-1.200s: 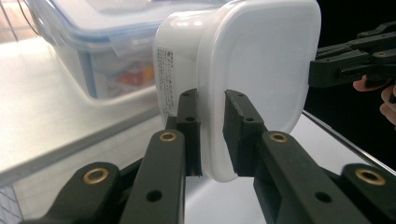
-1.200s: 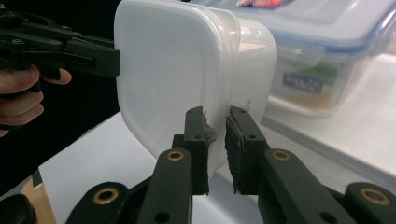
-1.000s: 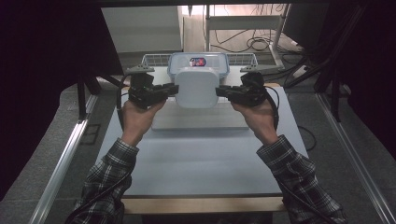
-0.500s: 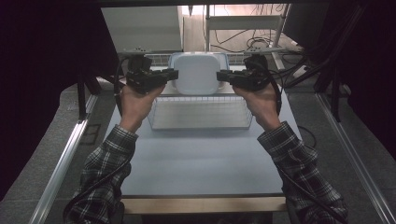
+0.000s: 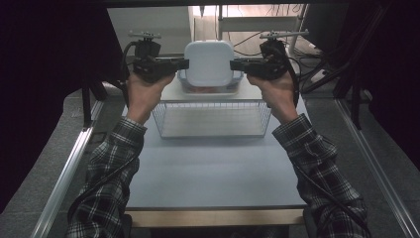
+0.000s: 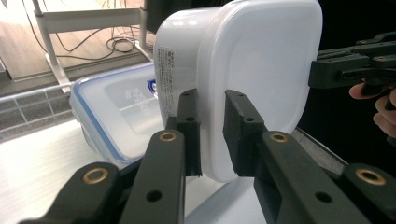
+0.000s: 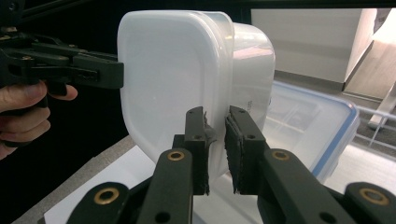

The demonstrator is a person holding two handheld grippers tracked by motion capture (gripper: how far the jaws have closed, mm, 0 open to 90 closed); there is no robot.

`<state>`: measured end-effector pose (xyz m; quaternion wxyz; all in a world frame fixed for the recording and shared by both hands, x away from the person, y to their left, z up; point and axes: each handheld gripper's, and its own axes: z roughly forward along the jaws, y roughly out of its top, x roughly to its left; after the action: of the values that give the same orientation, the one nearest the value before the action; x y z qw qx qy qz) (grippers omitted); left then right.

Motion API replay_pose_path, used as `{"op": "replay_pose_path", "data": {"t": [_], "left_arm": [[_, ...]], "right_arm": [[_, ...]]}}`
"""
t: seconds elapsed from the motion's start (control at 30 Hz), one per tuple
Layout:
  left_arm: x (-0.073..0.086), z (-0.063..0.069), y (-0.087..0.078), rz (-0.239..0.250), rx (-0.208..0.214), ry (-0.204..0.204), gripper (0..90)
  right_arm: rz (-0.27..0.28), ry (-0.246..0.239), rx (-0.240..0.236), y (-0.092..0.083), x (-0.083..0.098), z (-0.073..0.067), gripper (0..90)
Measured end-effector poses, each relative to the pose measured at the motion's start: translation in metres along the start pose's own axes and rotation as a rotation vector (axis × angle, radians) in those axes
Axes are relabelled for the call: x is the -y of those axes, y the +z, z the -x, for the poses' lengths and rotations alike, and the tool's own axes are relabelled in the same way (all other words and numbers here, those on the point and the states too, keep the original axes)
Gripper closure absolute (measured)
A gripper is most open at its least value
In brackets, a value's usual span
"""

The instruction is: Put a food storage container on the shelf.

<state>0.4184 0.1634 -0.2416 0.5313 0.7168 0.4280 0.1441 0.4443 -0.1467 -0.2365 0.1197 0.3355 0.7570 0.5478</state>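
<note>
Container (image 5: 209, 62), white plastic, rounded-square, lidded; held in the air between two grippers, tipped so that its broad lid face looks toward the high camera. Printed label with small text on its side wall, seen in the left gripper view (image 6: 168, 65).

Left gripper (image 5: 184, 64), black, in the person's left hand (image 5: 143, 94): jaws closed narrowly on the rim of the container at its left edge, one jaw on the lid face, the other behind the rim, pads pressing on the plastic (image 6: 212, 135).

Right gripper (image 5: 234, 64), black, in the person's right hand (image 5: 278, 91): jaws likewise pinching the rim at the opposite edge, one pad on each side of it (image 7: 215, 149). Both grippers point inward toward each other, level.

Position of the container: above the far part of the table (image 5: 213, 168), over a second container (image 5: 233, 85), clear with a blue-trimmed lid, which rests on a white board (image 5: 173, 91) behind the basket. No contact visible between the two containers.

Wire basket (image 5: 212, 119), white mesh, rectangular, standing on the table nearer the person, below and in front of the lifted container.

Sleeves (image 5: 114, 163), plaid, on both forearms; a cable (image 5: 99, 186) trails along the left one
</note>
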Motion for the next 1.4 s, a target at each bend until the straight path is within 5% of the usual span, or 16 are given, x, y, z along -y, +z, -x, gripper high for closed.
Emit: {"op": "replay_pose_path", "data": {"t": [0.53, 1.03, 1.17, 1.4], "left_arm": [[-0.016, -0.018, 0.022, -0.031, 0.008, -0.042, 76.3], [-0.023, -0.027, 0.039, -0.012, 0.014, -0.085, 69.1], [-0.024, -0.026, 0.047, -0.031, -0.010, -0.065, 62.4], [-0.024, -0.036, 0.052, -0.018, 0.019, -0.125, 56.8]], "right_arm": [[-0.016, 0.044, 0.028, 0.017, -0.012, 0.019, 77.8], [0.009, 0.007, 0.125, 0.032, -0.016, 0.019, 65.5], [-0.002, 0.008, 0.150, 0.037, -0.018, 0.021, 60.7], [-0.009, 0.031, 0.153, 0.045, -0.019, 0.027, 61.6]]}}
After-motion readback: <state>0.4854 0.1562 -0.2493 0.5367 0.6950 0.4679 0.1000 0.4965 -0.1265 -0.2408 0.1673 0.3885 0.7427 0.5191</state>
